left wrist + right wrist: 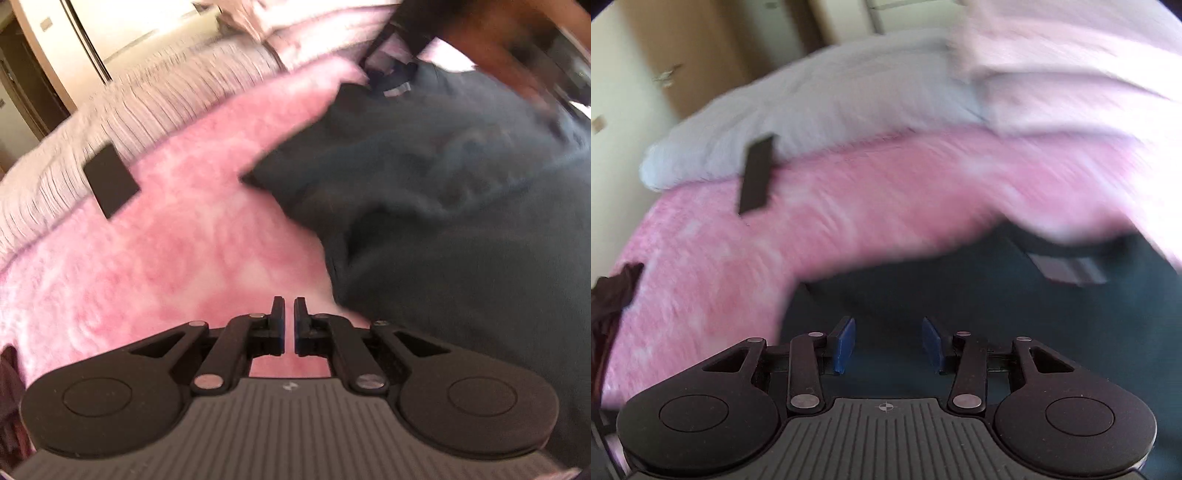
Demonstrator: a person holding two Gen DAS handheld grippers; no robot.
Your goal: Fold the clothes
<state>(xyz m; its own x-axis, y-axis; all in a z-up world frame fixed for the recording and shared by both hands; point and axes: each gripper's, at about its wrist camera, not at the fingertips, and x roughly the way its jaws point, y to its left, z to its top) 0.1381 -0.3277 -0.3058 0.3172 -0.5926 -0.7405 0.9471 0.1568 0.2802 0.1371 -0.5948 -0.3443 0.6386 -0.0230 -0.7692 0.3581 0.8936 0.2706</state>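
Note:
A dark blue-grey garment (461,221) lies crumpled on a pink fuzzy blanket (166,258), filling the right of the left wrist view. My left gripper (289,306) hovers over bare blanket just left of the garment's edge, its fingers nearly together with nothing between them. In the right wrist view the same garment (960,295) spreads under my right gripper (888,343), whose blue pads (846,343) stand apart and empty above the cloth. A pale label (1067,271) shows on the garment. A blurred hand (498,48) with a black tool reaches to the garment's far end.
A flat black rectangular object (110,181) (757,173) lies where the blanket meets the pale pillows (166,103) (812,92). A dark maroon cloth (613,295) sits at the bed's left edge. Wooden doors and a wall stand beyond the bed.

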